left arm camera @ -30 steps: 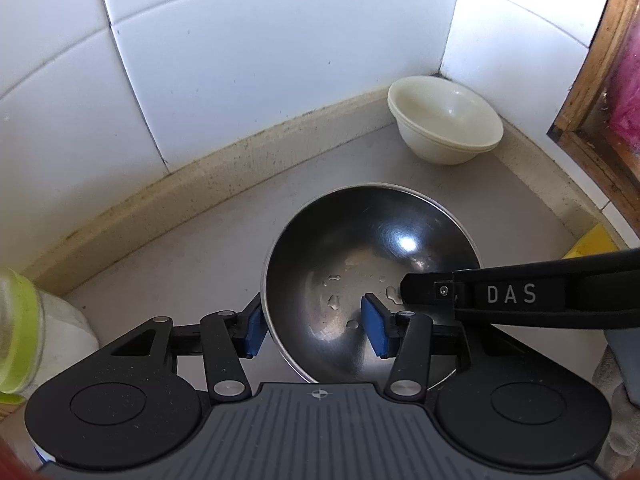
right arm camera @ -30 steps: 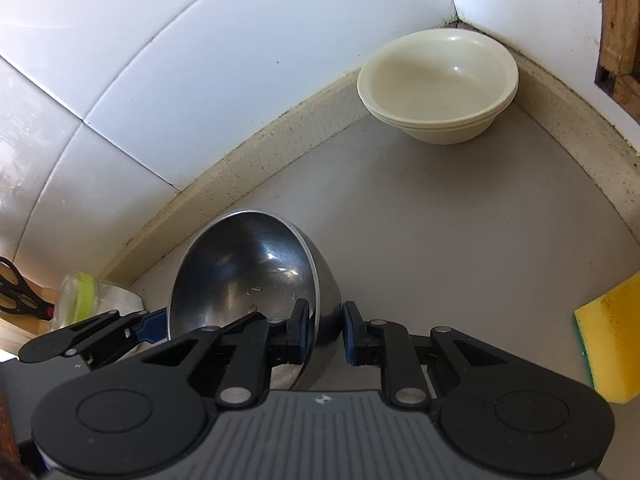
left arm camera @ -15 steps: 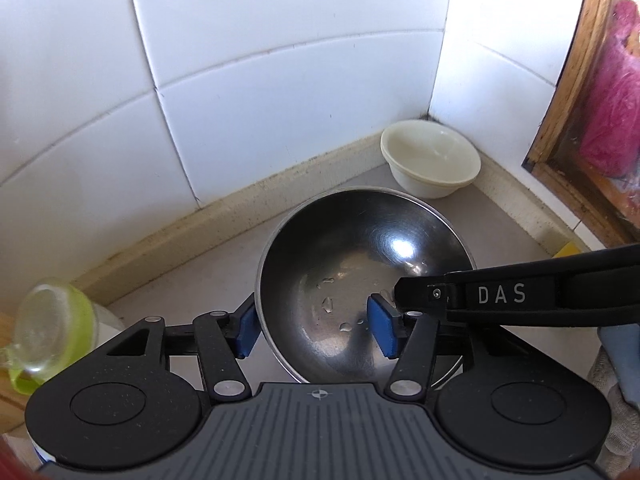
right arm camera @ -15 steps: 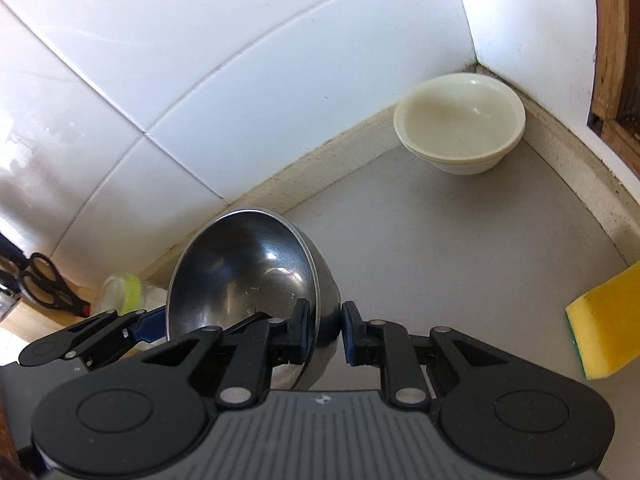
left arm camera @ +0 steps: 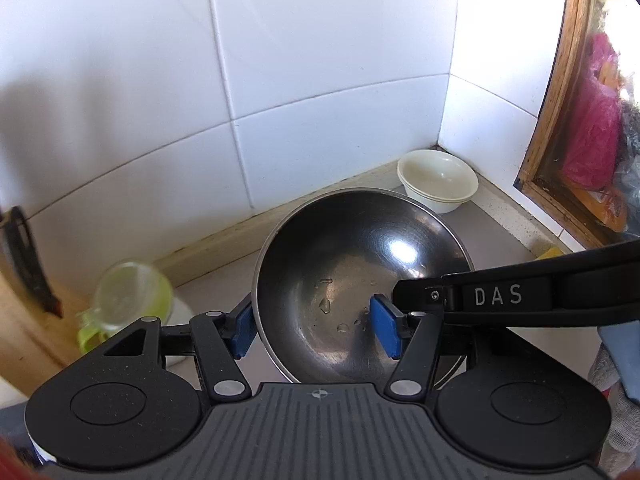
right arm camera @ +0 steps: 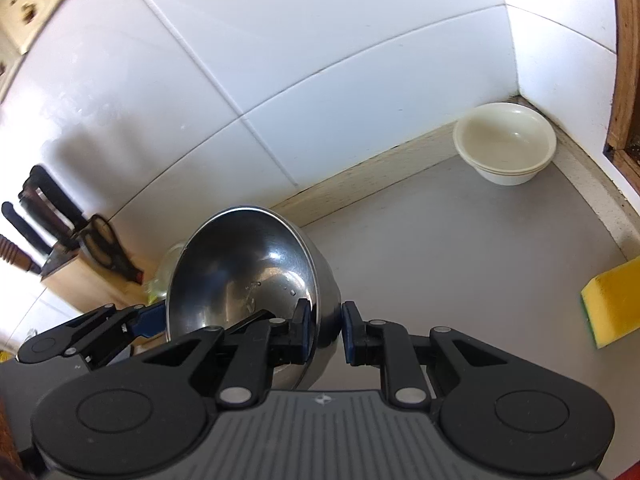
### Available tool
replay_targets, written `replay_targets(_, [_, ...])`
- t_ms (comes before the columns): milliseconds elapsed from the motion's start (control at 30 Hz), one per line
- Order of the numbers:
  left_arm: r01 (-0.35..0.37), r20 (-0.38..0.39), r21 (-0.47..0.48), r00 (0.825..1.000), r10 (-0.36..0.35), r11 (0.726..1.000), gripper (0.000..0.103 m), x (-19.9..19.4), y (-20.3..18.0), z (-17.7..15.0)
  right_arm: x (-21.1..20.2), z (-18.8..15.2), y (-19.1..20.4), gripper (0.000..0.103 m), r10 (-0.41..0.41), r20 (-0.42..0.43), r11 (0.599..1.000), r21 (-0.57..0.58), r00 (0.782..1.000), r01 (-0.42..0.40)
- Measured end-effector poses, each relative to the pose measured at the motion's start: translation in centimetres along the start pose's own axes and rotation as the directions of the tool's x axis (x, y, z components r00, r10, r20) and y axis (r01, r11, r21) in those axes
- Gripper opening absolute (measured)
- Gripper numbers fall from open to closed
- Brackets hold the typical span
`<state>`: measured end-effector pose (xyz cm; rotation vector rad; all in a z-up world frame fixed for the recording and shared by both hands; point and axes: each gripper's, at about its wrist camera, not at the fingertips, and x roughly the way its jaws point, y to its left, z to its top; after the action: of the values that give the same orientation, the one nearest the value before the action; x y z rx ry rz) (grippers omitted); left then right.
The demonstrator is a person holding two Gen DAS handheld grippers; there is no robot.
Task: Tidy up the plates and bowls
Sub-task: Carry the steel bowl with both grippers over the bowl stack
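Around you: a grey counter [right arm camera: 460,248] meets white tiled walls [right arm camera: 280,60] at a corner. In that corner stands a stack of cream bowls [right arm camera: 505,142], round, smooth and matte, nested one inside another, well apart from both tools. A yellow sponge [right arm camera: 614,306] lies at the counter's right edge. To the left stand a wooden knife block [right arm camera: 76,276] with dark handles and scissors [right arm camera: 106,248], and beside it a jar [left arm camera: 132,300] with a clear lid rimmed in green. A wood-framed window [left arm camera: 560,92] closes the right side. Nothing lies on the counter between the steel bowl and the cream stack.

The steel bowl [left arm camera: 360,280] is a polished, deep hemisphere, wet with a few droplets inside, and hangs above the counter between your two tools, tilted with its opening toward the left.

Your left gripper [left arm camera: 316,326] straddles the bowl's near-left rim: one blue pad outside, one inside, spread wide, so you cannot tell whether it bears on the metal. Your right gripper [right arm camera: 324,330] comes in from the right, level and low, its blue pads pinching the bowl's right wall, one inside the rim and one on the outer skin.
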<state>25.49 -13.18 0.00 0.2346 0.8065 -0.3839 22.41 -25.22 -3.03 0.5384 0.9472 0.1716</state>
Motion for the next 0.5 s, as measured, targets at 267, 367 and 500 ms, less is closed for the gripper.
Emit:
replay_targets(267, [-0.027, 0.025, -0.013, 0.999, 0.027, 1.000, 0.066, -3.6, 1.7, -1.8, -1.3, -2.0, 2.9, 0.022, 0.021, 0.007, 0.999, -0.031, 1.000, -0.021])
replay_targets(367, [-0.035, 0.033, -0.015, 0.999, 0.035, 0.999, 0.066, -4.6, 2.1, -2.5, -1.9, -2.9, 4.1, 0.022, 0.026, 0.009, 0.999, -0.042, 1.000, -0.026])
replay_targets(500, [-0.041, 0.042, -0.020, 0.998, 0.042, 0.999, 0.066, -6.1, 2.9, -3.5, -2.5, -4.1, 5.5, 0.022, 0.033, 0.010, 0.998, -0.054, 0.999, -0.032])
